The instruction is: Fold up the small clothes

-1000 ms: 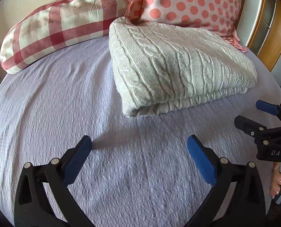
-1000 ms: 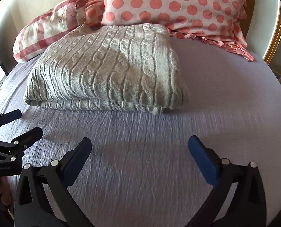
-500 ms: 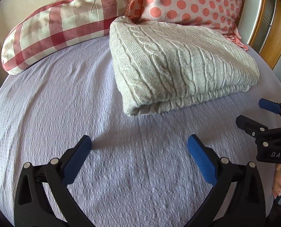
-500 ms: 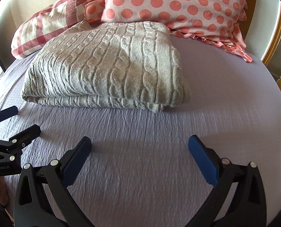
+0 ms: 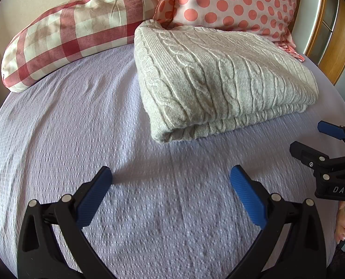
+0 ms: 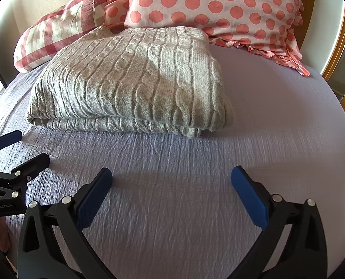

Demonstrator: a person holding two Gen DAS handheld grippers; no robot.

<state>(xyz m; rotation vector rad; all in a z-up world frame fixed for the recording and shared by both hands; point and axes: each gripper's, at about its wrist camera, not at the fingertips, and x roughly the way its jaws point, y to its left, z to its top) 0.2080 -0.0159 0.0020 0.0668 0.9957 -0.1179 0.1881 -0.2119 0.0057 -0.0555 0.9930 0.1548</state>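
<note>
One garment, a grey cable-knit sweater (image 5: pixel 218 79), is seen already folded into a thick, squared stack on the lilac bedspread (image 5: pixel 79 139), its far edge resting against the polka-dot pillow (image 6: pixel 218 4) and close to the checked pillow (image 5: pixel 74 30). Both the left tool (image 5: pixel 171 183) and the right tool (image 6: pixel 172 183) are held with jaws spread wide and nothing between them, well short of the sweater's near edge. No unfolded clothing is shown in either view, so the folding is judged complete or nearly so, with at most a tidying press or a removal left.
</note>
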